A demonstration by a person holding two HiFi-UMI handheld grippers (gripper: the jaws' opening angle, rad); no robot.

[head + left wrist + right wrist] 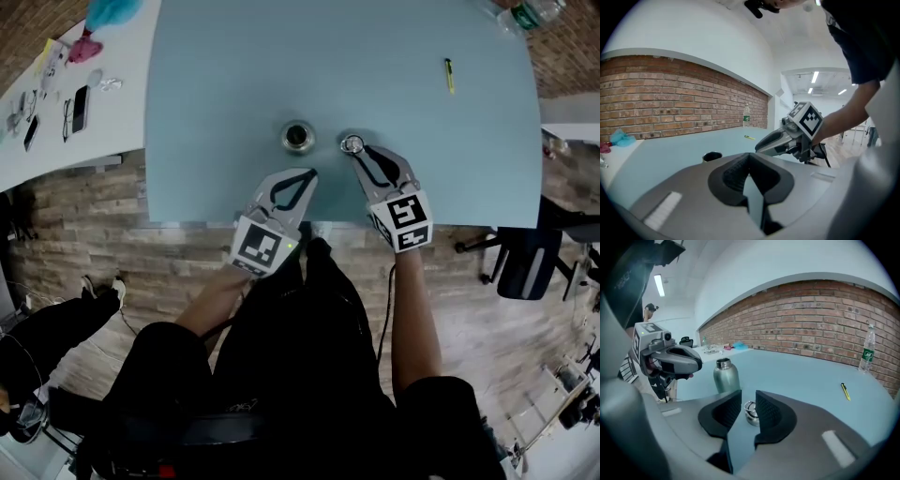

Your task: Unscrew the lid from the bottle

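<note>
Bottle [297, 137] stands open near the bench [234, 75] front edge, lid [352, 144] lying beside it. Left gripper [308, 174] jaws closed, empty. Right gripper [356, 152] jaws part-open, gripping nothing, tips by the lid. Risk: a stray nudge rolls it off.

Seen from above, the person reaches forward with the left forearm [214, 302] and right forearm [415, 309] bare, a gripper in each hand. The left gripper [307, 175] has its jaws pressed together, empty. The right gripper [356, 150], beside it and tilted downward, has its jaws narrowly apart, pressing on nothing.
</note>
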